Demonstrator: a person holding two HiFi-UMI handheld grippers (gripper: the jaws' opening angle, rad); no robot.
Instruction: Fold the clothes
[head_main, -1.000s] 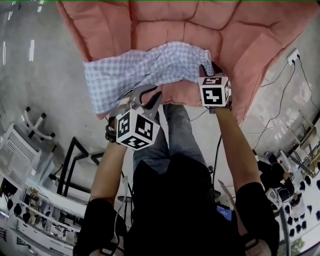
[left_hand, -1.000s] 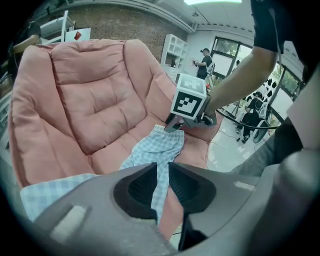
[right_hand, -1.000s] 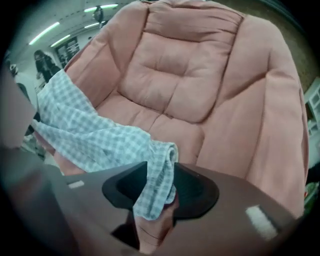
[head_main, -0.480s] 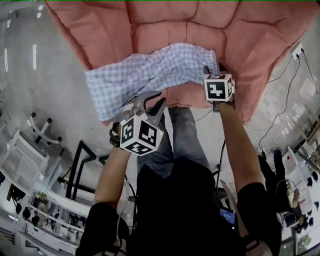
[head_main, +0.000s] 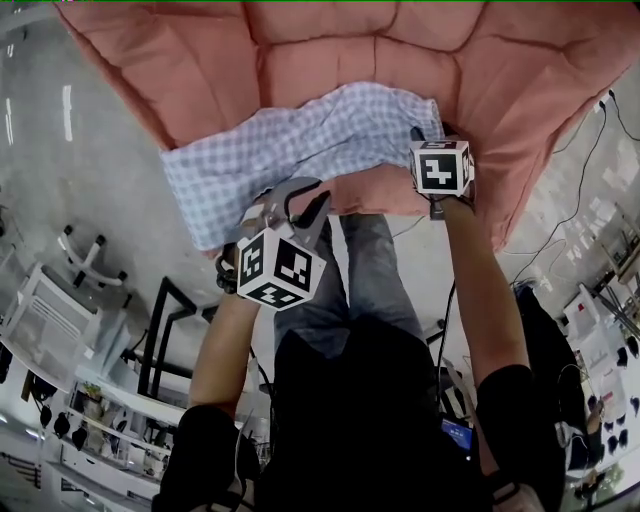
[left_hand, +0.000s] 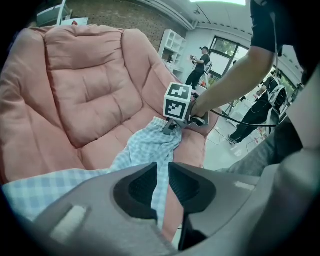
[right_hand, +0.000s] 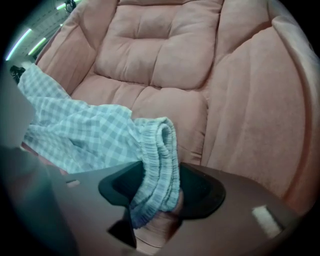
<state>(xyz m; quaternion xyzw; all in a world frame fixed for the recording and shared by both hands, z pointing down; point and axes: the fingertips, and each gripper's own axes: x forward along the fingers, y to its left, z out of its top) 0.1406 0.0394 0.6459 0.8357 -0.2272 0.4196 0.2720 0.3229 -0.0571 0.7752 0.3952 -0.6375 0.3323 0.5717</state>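
**Head view.** A salmon-pink, deeply quilted fabric armchair (head_main: 330, 60) fills the upper field. A blue-and-white checked cotton garment (head_main: 290, 150) lies crosswise along the front of the seat cushion. One end spreads flat over the seat's left front edge, and the other end is bunched at the right. The left gripper (head_main: 297, 200) meets the garment's near edge about midway along it. The right gripper (head_main: 418, 135) sits at the bunched right end. Both marker cubes face the camera. The person's blue-jeaned leg (head_main: 365, 270) stands just below the seat front, over a grey floor (head_main: 90, 170).

**Left gripper view.** The left gripper's jaws (left_hand: 163, 182) are drawn almost together. A thin strip of the checked cloth (left_hand: 150, 147) runs down into the narrow slit between the pads, which pinch it. Beyond, the cloth leads across the cushion to the other gripper (left_hand: 169, 130).

**Right gripper view.** The right gripper's jaws (right_hand: 160, 192) stand apart. The garment's gathered elastic waistband (right_hand: 160, 160), folded into a thick roll, hangs between the two dark pads. The pads flank the roll without visibly squeezing it. The rest of the cloth trails off to the left across the seat.
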